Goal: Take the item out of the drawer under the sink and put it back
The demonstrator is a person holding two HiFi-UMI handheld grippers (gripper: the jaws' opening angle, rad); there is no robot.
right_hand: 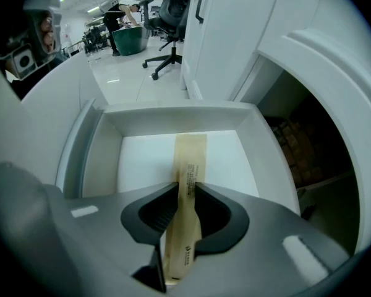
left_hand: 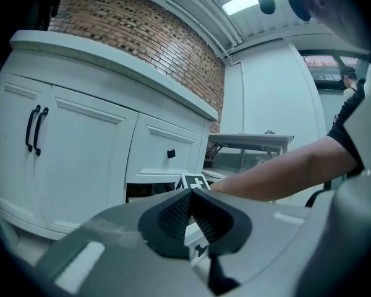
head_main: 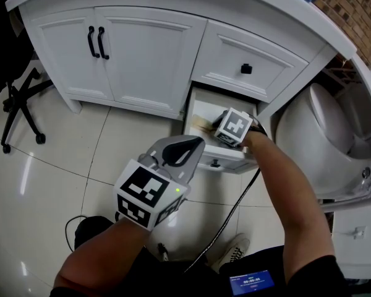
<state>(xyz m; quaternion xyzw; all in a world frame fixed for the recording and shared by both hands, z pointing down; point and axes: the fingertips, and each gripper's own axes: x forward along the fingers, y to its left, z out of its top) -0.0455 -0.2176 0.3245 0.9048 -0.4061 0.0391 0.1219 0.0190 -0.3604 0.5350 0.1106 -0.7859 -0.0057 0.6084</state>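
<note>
— White bathroom cabinet (head_main: 142,54), pale tiled floor (head_main: 62,166), toilet (head_main: 315,129) off to the right: where do we stand with the job?

— We have the bottom drawer (right_hand: 173,117) standing open, and our right tool (right_hand: 186,187) points steeply down into it. The only thing we see in there is 1 long tan paper packet (right_hand: 190,156), and it runs straight through between that tool's jaws.

— Do we have hold of it?

— We judge so. The jaws stand only as far apart as the packet is wide, with a pad against each edge, and the packet narrows a little where they meet it. Its far end reaches toward the back of the drawer, low over the white bottom. Whether it touches there we cannot tell.

— And the left tool (left_hand: 190,192)?

— Jaws closed together on nothing, held level in the air in front of the cabinet, well apart from the drawer.

— So which of the 2 halves are we in?

— From how things lie we cannot say. The packet is inside the drawer and gripped, which fits the start of lifting out as well as the end of setting back. Either way, we do not count the task finished while the packet is in our grip. Letting go inside the drawer is left, at the least.
</note>
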